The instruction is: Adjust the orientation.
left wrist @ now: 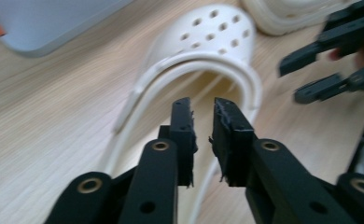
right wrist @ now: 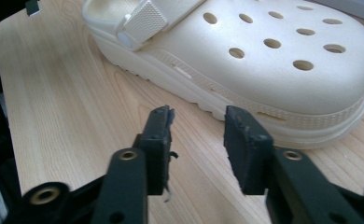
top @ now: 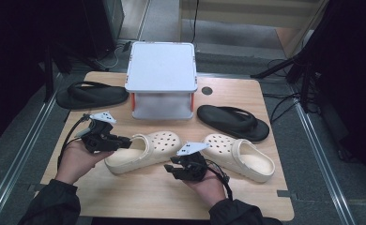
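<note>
Clog (top: 143,150), cream, lay near-left on table (top: 247,197), heel toward left gripper (top: 125,141). Its jaws stood nearly closed, empty, just short of the heel strap (left wrist: 189,70). Right gripper (right wrist: 196,126), half open, empty, faced the same clog's side. Advice: pinch the strap squarely. Rack (top: 161,79), far centre, held nothing visible.

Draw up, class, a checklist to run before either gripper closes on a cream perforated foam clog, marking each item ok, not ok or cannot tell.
1. Left gripper lined up with the heel strap of the left cream perforated foam clog: ok.
2. Strap between its jaws: cannot tell; a narrow gap shows, nothing pressed.
3. Right gripper open, nothing between its jaws: ok.
4. Right cream perforated foam clog gripped: not ok; it lies beyond the tips.
5. Both clogs upright on the pale wooden table: ok.
</note>
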The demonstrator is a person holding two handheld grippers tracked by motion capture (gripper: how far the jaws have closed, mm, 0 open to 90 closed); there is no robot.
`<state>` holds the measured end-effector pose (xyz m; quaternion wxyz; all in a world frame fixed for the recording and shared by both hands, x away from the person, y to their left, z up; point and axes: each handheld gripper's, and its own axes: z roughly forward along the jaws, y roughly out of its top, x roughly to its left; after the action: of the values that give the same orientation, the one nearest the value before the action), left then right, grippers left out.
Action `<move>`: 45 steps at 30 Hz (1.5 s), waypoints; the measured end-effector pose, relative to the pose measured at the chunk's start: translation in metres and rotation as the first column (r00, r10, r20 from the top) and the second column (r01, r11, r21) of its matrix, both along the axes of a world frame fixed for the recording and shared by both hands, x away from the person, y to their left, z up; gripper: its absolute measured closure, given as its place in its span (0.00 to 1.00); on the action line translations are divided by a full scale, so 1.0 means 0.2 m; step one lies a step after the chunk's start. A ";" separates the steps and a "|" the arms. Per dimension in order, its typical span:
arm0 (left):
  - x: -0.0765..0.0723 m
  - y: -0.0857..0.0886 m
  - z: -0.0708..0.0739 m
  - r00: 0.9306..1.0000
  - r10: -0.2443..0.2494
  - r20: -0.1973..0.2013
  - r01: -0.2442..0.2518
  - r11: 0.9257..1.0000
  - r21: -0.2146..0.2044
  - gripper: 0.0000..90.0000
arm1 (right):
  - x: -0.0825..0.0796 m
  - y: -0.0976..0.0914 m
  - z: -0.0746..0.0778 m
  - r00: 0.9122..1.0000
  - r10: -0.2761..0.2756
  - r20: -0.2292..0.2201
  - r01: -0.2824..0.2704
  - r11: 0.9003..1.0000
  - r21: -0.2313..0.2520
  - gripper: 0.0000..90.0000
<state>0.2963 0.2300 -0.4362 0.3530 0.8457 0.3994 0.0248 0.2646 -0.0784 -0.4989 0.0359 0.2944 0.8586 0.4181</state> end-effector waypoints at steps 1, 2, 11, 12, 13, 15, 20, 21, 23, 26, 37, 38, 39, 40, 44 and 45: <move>0.01 0.02 -0.01 1.000 0.007 0.004 -0.007 1.000 -0.003 0.92 | 0.00 0.00 0.00 1.000 0.000 0.002 0.000 1.000 0.001 0.74; 0.03 0.04 -0.03 1.000 0.018 0.010 -0.018 1.000 -0.011 0.94 | 0.00 0.00 0.00 1.000 -0.002 -0.001 0.002 1.000 0.006 0.76; 0.15 0.13 -0.17 0.999 0.048 -0.020 -0.048 0.999 0.015 1.00 | 0.02 0.08 -0.02 1.000 -0.014 -0.016 0.014 1.000 0.013 1.00; 0.17 0.13 -0.19 0.999 0.045 -0.010 -0.045 0.999 0.021 1.00 | 0.02 0.09 -0.02 1.000 -0.013 -0.022 0.014 1.000 0.015 1.00; 0.18 0.13 -0.20 0.999 0.046 -0.001 -0.046 0.999 0.022 1.00 | 0.03 0.10 -0.03 1.000 -0.012 -0.024 0.012 1.000 0.016 1.00; 0.20 0.12 -0.24 0.999 0.034 -0.002 -0.034 0.999 0.041 1.00 | 0.02 0.12 -0.04 1.000 -0.011 -0.028 0.012 1.000 0.012 1.00; 0.22 0.11 -0.29 1.000 0.019 -0.016 -0.018 0.998 0.066 0.99 | 0.01 0.17 -0.07 1.000 -0.001 -0.021 0.001 1.000 -0.018 1.00; 0.22 0.11 -0.30 1.000 0.021 -0.018 -0.020 0.998 0.062 0.99 | 0.01 0.17 -0.07 1.000 -0.001 -0.021 0.000 1.000 -0.019 1.00; 0.22 0.11 -0.30 0.999 0.023 -0.022 -0.022 0.997 0.070 0.99 | 0.02 0.17 -0.08 1.000 -0.011 -0.026 0.010 1.000 -0.023 1.00; 0.22 0.12 -0.31 0.999 0.032 -0.028 -0.030 0.997 0.072 0.98 | 0.04 0.18 -0.10 0.999 -0.020 -0.036 0.020 1.000 -0.022 1.00; 0.20 0.12 -0.31 0.999 0.030 -0.041 -0.027 0.998 0.054 0.99 | 0.09 0.17 -0.11 0.995 -0.070 -0.070 0.071 0.997 0.004 1.00; 0.20 0.12 -0.31 0.999 0.029 -0.039 -0.027 0.998 0.055 0.99 | 0.09 0.17 -0.12 0.995 -0.070 -0.064 0.071 0.998 0.000 1.00; 0.20 0.12 -0.31 0.999 0.027 -0.037 -0.025 0.998 0.059 0.99 | 0.09 0.17 -0.11 0.996 -0.071 -0.059 0.071 0.997 -0.003 1.00; 0.20 0.11 -0.31 0.999 0.024 -0.038 -0.022 0.998 0.061 0.99 | 0.09 0.17 -0.11 0.996 -0.072 -0.048 0.071 0.997 -0.011 1.00; 0.18 0.10 -0.31 0.999 0.023 -0.035 -0.020 0.998 0.063 0.99 | 0.09 0.16 -0.11 0.996 -0.075 -0.041 0.074 0.997 -0.016 1.00; 0.18 0.10 -0.31 0.999 0.021 -0.039 -0.018 0.998 0.061 0.99 | 0.10 0.16 -0.12 0.996 -0.075 -0.040 0.074 0.997 -0.021 1.00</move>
<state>0.3315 0.2505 -0.4988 0.3187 0.8525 0.4136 0.0236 0.2840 -0.0465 -0.5221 0.0368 0.3344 0.8516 0.4021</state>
